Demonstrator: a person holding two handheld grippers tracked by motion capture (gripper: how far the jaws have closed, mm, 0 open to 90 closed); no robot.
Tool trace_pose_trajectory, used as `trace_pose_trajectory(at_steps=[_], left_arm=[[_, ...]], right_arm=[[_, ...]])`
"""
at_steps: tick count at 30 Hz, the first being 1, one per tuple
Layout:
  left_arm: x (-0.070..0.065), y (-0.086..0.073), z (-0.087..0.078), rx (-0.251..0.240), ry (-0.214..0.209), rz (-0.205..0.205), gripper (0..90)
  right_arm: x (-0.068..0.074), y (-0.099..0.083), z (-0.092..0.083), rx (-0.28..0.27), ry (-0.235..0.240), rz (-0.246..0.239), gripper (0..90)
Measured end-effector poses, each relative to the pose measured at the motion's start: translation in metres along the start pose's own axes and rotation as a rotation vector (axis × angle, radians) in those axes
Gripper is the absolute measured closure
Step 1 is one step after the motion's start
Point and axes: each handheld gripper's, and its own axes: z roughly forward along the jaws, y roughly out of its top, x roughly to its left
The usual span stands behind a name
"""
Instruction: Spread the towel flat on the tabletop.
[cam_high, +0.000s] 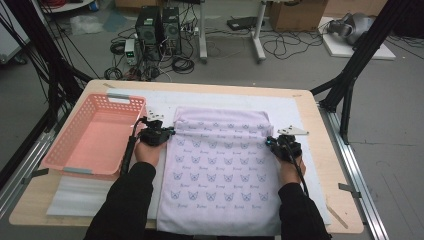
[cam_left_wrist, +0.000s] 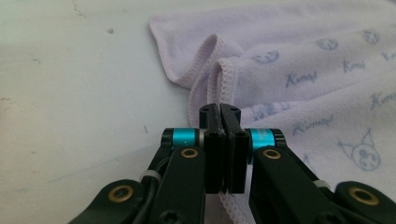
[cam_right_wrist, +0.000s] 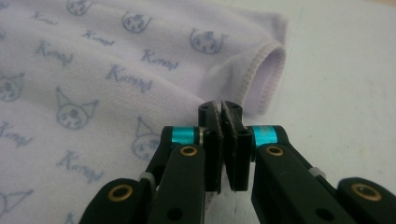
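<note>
The purple towel (cam_high: 220, 170) lies on the table (cam_high: 320, 150), long way running near to far, its far end folded over. The left gripper (cam_high: 170, 133) and right gripper (cam_high: 270, 141) each pinch 1 side edge. The near end is cut off.

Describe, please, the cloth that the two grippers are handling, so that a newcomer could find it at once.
On the light wooden table, look right of the pink slotted plastic basket, on the white mat. There lies the pale lilac towel, its far part folded back on itself. It alone bears rows of small blue cat-face prints, and the left gripper and right gripper pinch its side hems.
</note>
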Motion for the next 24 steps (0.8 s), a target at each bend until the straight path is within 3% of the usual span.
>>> trace_pose_trajectory(at_steps=[1,3,5,6,9,11,17,24], left_arm=[[-0.002,0.000,0.000,-0.001,-0.004,0.004,85.1],[-0.006,0.000,-0.003,0.007,-0.049,0.014,66.5],[-0.013,-0.001,-0.010,0.018,-0.052,0.076,57.5],[-0.015,-0.002,-0.014,0.013,-0.062,0.085,53.9],[-0.021,-0.007,-0.026,-0.002,-0.077,0.070,45.0],[-0.024,-0.013,-0.033,0.004,-0.099,0.059,43.0],[-0.032,-0.035,-0.054,0.074,-0.115,0.110,42.6],[-0.032,-0.060,-0.072,0.068,-0.171,0.092,42.4]], right_arm=[[0.000,0.000,0.001,-0.004,-0.001,0.005,86.8],[0.001,0.000,-0.001,0.003,-0.001,0.005,83.9],[0.003,0.001,-0.007,0.008,0.013,-0.015,76.4],[0.004,0.001,-0.012,0.002,0.007,-0.032,74.2],[0.003,0.000,-0.030,-0.036,0.026,-0.032,67.6],[0.001,-0.003,-0.042,-0.042,0.057,-0.019,64.2],[0.004,-0.030,-0.068,-0.002,0.098,-0.046,62.6],[0.006,-0.051,-0.080,0.027,0.142,-0.008,58.7]])
